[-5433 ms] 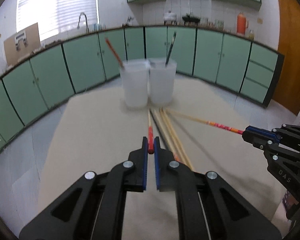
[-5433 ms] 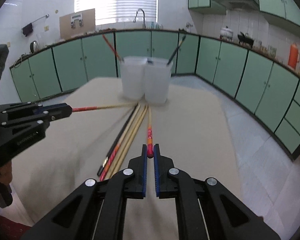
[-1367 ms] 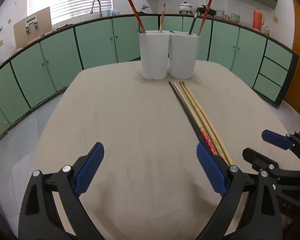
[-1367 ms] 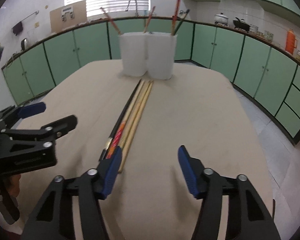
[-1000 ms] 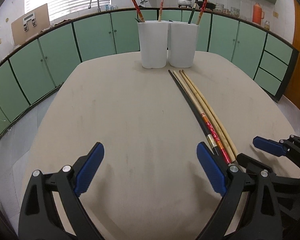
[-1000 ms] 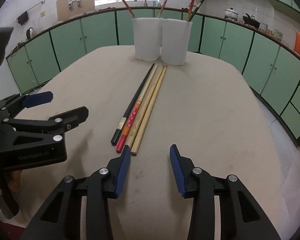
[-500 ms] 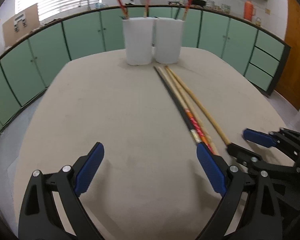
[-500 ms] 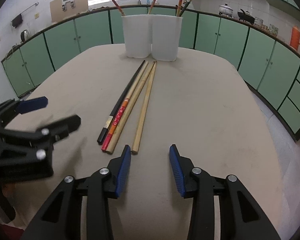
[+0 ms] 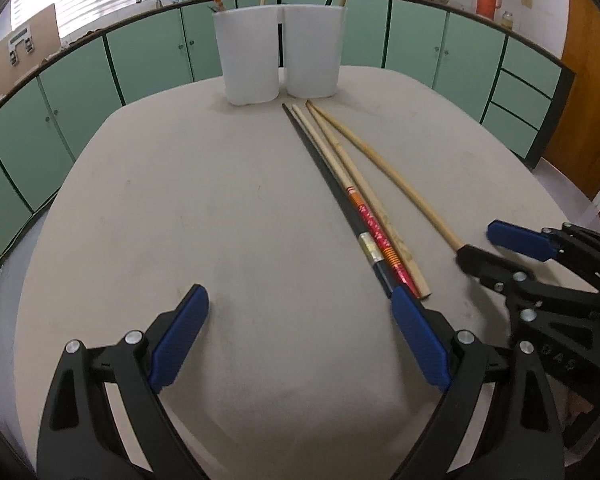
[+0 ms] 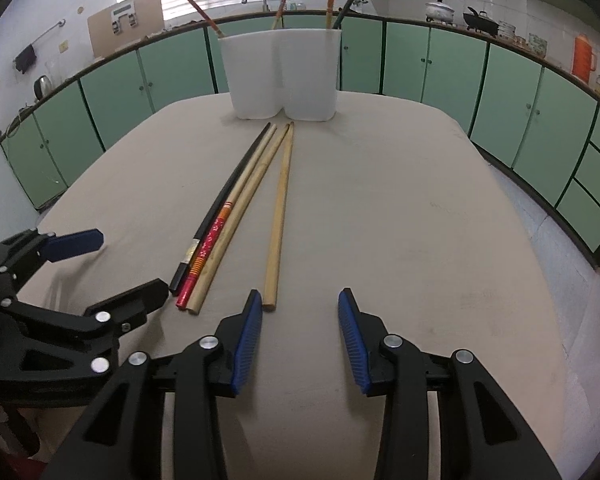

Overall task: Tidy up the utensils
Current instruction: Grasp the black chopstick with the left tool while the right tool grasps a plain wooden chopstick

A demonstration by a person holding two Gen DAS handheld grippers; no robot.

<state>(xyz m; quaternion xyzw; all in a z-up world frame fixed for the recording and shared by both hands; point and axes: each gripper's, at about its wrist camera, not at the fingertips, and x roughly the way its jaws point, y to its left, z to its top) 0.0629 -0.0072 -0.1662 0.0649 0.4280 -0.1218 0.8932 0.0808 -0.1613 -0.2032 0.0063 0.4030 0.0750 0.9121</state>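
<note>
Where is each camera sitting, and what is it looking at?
Left wrist: rides the left claw, low over the table, facing the white cups; right claw shows beside it.
Right wrist: rides the right claw, facing the same cups; left claw shows.
Both share the chopsticks.

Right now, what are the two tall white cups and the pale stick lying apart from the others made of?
The two tall white cups look like matte, slightly translucent plastic: soft, even walls without glare. The pale stick seems to be unfinished bamboo or wood: tan, dull, no paint, though I cannot be sure which.
</note>
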